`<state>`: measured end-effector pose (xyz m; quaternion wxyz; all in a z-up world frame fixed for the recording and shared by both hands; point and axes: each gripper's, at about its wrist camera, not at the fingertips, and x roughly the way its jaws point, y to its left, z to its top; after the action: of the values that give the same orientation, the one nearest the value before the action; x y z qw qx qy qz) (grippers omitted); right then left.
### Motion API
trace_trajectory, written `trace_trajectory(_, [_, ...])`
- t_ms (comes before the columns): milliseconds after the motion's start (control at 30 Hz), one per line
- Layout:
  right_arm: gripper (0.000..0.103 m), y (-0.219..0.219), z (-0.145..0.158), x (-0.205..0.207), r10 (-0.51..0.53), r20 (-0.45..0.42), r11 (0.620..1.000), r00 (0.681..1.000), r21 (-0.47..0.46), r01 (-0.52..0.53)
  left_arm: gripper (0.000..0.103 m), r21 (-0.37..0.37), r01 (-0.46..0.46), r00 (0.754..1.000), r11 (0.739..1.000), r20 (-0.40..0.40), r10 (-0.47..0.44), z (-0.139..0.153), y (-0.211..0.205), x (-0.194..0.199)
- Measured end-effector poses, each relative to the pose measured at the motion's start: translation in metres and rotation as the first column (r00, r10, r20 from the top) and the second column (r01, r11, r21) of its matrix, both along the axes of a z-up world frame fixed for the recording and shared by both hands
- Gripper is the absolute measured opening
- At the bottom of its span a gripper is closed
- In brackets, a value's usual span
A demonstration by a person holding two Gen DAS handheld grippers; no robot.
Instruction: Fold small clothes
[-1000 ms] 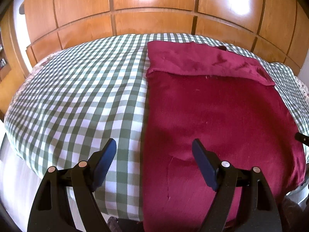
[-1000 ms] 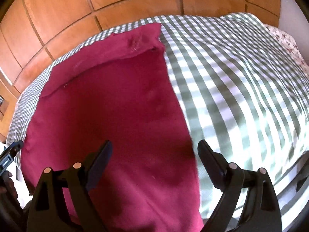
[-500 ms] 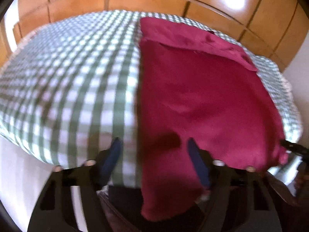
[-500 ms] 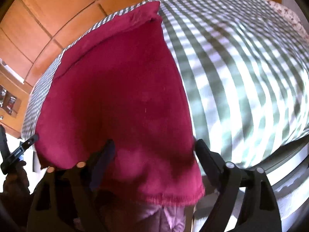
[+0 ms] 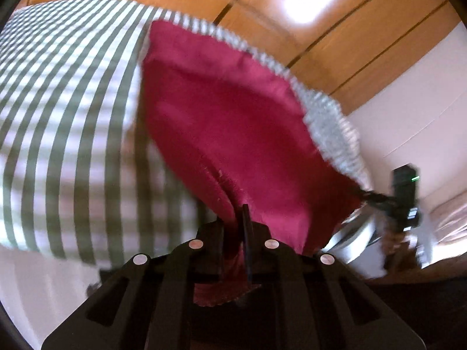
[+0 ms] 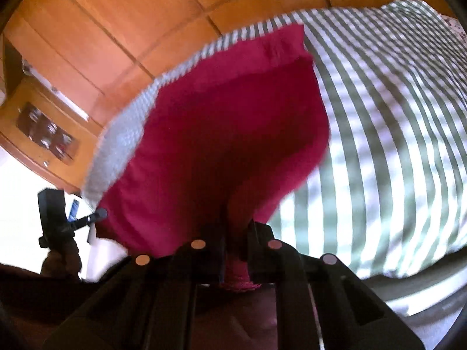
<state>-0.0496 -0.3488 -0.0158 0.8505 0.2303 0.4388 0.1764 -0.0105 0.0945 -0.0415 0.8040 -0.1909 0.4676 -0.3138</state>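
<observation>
Left tool [image 5: 233, 227] clamped on red cloth [image 5: 227, 110] corner; right tool [image 6: 236, 233] likewise. Cloth lifts off checked bed [image 5: 73, 102]. Only right view shows wall shelf [image 6: 46, 131].

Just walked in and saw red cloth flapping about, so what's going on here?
A person is folding a dark red cloth on a bed with a green-checked cover. The left gripper and the right gripper are each shut on a corner of the cloth's near edge and hold it raised off the bed. Its far end lies on the cover.
</observation>
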Motion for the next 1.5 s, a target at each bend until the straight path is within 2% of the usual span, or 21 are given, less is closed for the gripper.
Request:
trace_trajectory(167, [0.009,-0.022,0.006,0.054,-0.117,0.011,0.992,0.993,0.047,0.117,0.009,-0.148,-0.065,0.998,0.987,-0.016,0.064,0.015,0.008,0.044])
trace_trajectory(267, [0.008,-0.032,0.004,0.093,-0.173,-0.011,0.984,0.985,0.041,0.173,0.009,-0.196,-0.107,0.994,0.975,-0.038,0.101,0.018,0.009,0.081])
trace_trajectory(333, [0.008,-0.036,0.002,0.115,-0.19,-0.019,0.981,0.982,0.032,0.191,0.009,-0.171,-0.143,0.99,0.975,-0.045,0.137,0.022,0.009,0.105])
trace_trajectory(400, [0.01,-0.037,0.002,0.136,-0.203,-0.012,0.978,0.979,0.038,0.204,0.01,-0.11,-0.236,0.971,0.965,-0.066,0.23,0.021,0.007,0.135])
trace_trajectory(433, [0.022,-0.04,0.002,0.142,-0.209,-0.006,0.976,0.978,0.063,0.209,0.019,-0.077,-0.28,0.959,0.957,-0.062,0.276,0.025,0.012,0.139])
trace_trajectory(467, [0.048,-0.044,0.002,0.144,-0.212,-0.002,0.973,0.977,0.089,0.212,0.044,-0.027,-0.342,0.939,0.939,-0.039,0.341,0.029,0.015,0.149])
trace_trajectory(500, [0.065,-0.049,0.005,0.143,-0.232,0.011,0.967,0.973,0.116,0.229,0.061,-0.023,-0.37,0.929,0.929,-0.029,0.369,0.032,0.019,0.151])
trace_trajectory(533, [0.086,-0.052,0.009,0.137,-0.261,0.038,0.96,0.965,0.114,0.255,0.081,-0.039,-0.397,0.918,0.917,-0.025,0.396,0.033,0.024,0.151])
trace_trajectory(567, [0.087,-0.055,0.01,0.133,-0.265,0.05,0.959,0.963,0.112,0.259,0.081,-0.065,-0.416,0.909,0.907,-0.02,0.416,0.034,0.032,0.15])
trace_trajectory(667, [0.091,-0.066,0.003,0.111,-0.261,0.042,0.961,0.964,0.105,0.256,0.081,-0.016,-0.412,0.911,0.911,-0.002,0.412,0.029,0.042,0.144])
trace_trajectory(767, [0.091,-0.071,-0.016,0.084,-0.265,0.014,0.964,0.964,0.033,0.264,0.081,0.026,-0.368,0.93,0.93,-0.003,0.368,0.007,0.05,0.127])
trace_trajectory(833, [0.087,-0.07,-0.031,0.07,-0.265,-0.013,0.964,0.964,-0.012,0.265,0.081,0.033,-0.324,0.946,0.945,-0.019,0.325,-0.008,0.049,0.112])
trace_trajectory(867, [0.08,-0.069,-0.04,0.065,-0.268,-0.029,0.963,0.963,-0.025,0.267,0.081,0.028,-0.295,0.955,0.955,-0.021,0.296,-0.014,0.045,0.107])
trace_trajectory(1000, [0.064,-0.063,-0.046,0.067,-0.285,0.0,0.958,0.959,-0.034,0.285,0.077,0.032,-0.222,0.975,0.974,-0.005,0.222,-0.021,0.022,0.095])
trace_trajectory(1067, [0.045,-0.055,-0.045,0.079,-0.268,0.008,0.963,0.963,-0.024,0.268,0.069,0.056,-0.2,0.98,0.978,0.011,0.2,-0.023,0.01,0.098])
trace_trajectory(1100, [0.041,-0.052,-0.045,0.085,-0.261,0.009,0.965,0.965,-0.02,0.261,0.068,0.06,-0.185,0.983,0.981,0.016,0.185,-0.023,0.004,0.1])
trace_trajectory(1133, [0.031,-0.052,-0.045,0.088,-0.257,0.007,0.966,0.966,-0.01,0.257,0.06,0.057,-0.174,0.985,0.983,0.016,0.174,-0.023,0.0,0.1])
trace_trajectory(1167, [0.027,-0.051,-0.046,0.092,-0.26,0.002,0.966,0.966,-0.005,0.26,0.043,0.073,-0.165,0.986,0.984,0.019,0.164,-0.022,-0.005,0.104])
trace_trajectory(1267, [0.01,-0.05,-0.039,0.09,-0.266,0.001,0.964,0.964,-0.02,0.266,0.02,0.07,-0.163,0.987,0.984,-0.002,0.163,-0.025,-0.002,0.107])
trace_trajectory(1367, [0.008,-0.05,-0.029,0.073,-0.243,0.012,0.969,0.97,-0.03,0.243,0.015,0.063,-0.163,0.987,0.985,0.01,0.163,-0.022,0.006,0.1])
trace_trajectory(1500, [0.007,-0.045,-0.024,0.042,-0.201,0.001,0.978,0.98,-0.05,0.201,0.015,0.056,-0.145,0.989,0.988,0.004,0.145,-0.02,0.015,0.074])
